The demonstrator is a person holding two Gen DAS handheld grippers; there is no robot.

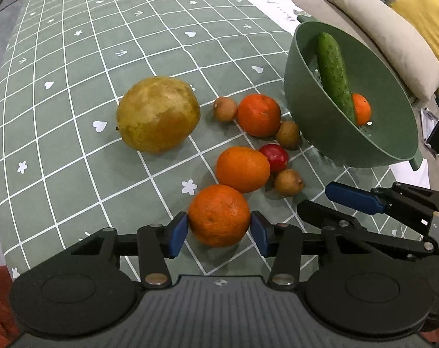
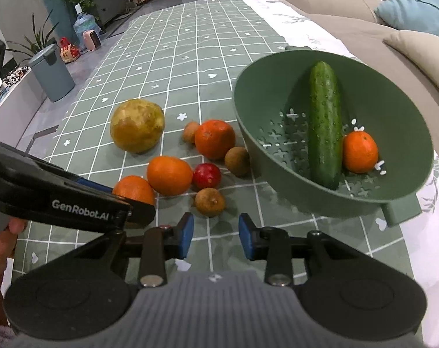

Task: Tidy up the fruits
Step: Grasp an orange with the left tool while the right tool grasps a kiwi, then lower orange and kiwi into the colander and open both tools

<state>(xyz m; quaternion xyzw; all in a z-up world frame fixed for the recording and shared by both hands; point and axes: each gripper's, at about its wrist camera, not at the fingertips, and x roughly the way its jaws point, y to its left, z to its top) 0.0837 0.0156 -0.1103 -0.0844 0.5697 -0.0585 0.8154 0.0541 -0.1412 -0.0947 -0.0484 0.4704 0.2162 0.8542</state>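
My left gripper [image 1: 219, 230] has its blue pads on both sides of the nearest orange [image 1: 219, 215], which rests on the green checked tablecloth [image 1: 74, 58]. Two more oranges [image 1: 243, 169] [image 1: 259, 115], a red fruit [image 1: 274, 157], three small brown fruits [image 1: 289, 182] and a large yellow-green pear [image 1: 158, 113] lie beyond it. A green colander bowl [image 2: 277, 92] at the right holds a cucumber [image 2: 325, 121] and an orange [image 2: 360, 152]. My right gripper [image 2: 216, 236] is open and empty, just short of a brown fruit [image 2: 209, 201].
A sofa with beige [image 1: 387, 43], yellow [image 1: 428, 20] and blue cushions runs along the table's right side. A grey bin [image 2: 52, 72] and plants stand on the floor at the left. The left gripper's arm [image 2: 59, 200] crosses the right wrist view.
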